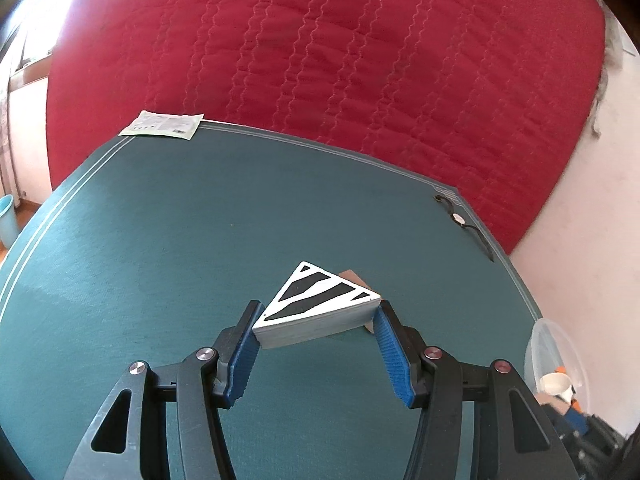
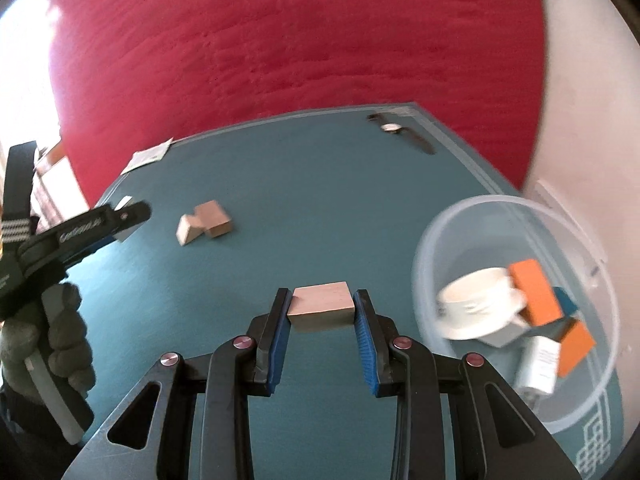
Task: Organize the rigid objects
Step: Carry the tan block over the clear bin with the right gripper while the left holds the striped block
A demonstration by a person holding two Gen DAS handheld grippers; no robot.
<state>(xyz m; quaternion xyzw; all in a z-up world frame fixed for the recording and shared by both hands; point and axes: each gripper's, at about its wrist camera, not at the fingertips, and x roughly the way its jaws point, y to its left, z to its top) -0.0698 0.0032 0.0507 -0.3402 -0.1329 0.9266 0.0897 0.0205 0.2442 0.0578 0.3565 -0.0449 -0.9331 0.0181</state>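
The left gripper (image 1: 318,330) clamps a white triangular block with black stripes (image 1: 318,304) at lower centre, above the teal bench (image 1: 160,240). The right gripper (image 2: 322,312) clamps a plain wooden block (image 2: 321,307). Two wooden blocks (image 2: 205,223) lie mid-left; a clear plastic tub (image 2: 520,320) of items stands right; a black wristwatch (image 2: 400,131) lies upper right.

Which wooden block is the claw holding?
The plain rectangular wooden block, pinched between the right claw pads above the teal mat. The other wooden blocks sit bunched together farther back on the mat, untouched.
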